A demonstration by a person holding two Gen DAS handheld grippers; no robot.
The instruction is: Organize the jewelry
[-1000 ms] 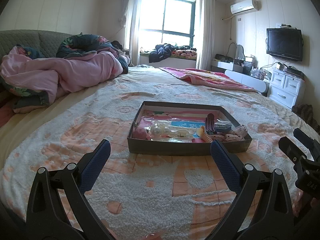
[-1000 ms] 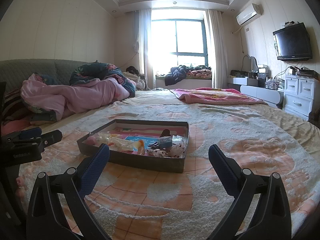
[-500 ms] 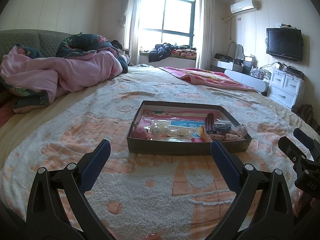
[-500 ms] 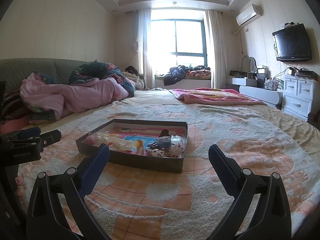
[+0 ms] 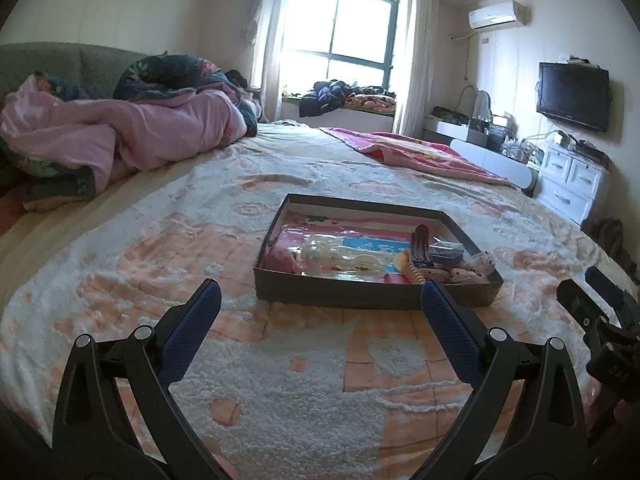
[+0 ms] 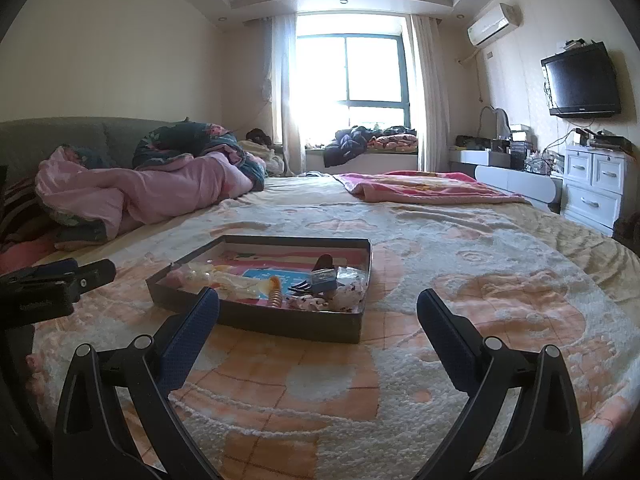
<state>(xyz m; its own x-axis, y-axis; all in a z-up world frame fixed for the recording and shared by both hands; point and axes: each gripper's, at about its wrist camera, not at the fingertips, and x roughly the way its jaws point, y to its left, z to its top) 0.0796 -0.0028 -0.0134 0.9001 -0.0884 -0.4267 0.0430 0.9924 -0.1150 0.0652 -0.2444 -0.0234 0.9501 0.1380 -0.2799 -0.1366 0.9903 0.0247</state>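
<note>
A shallow dark cardboard tray point(image 5: 360, 294) point(image 6: 288, 326) lies on the bed and holds a jumble of jewelry and hair pieces: a clear plastic bag point(image 5: 344, 258), a pink fuzzy piece point(image 5: 278, 260), a dark hair clip point(image 5: 420, 242), an orange spiral tie point(image 5: 414, 272) point(image 6: 274, 298) and a small dark box point(image 5: 446, 252) point(image 6: 324, 278). My left gripper point(image 5: 320, 304) hovers open just short of the tray's near wall, empty. My right gripper point(image 6: 318, 312) is open and empty too, near the tray's right front corner.
The bed carries a cream and orange fleece cover point(image 5: 280, 380). A pink quilt point(image 5: 132, 136) is heaped at the far left, a pink blanket point(image 6: 420, 190) at the far right. White drawers point(image 6: 596, 188) and a wall TV point(image 6: 580, 80) stand on the right.
Both views have barely shifted; the right gripper has crept slightly toward the tray. Both grippers stay open and empty.
</note>
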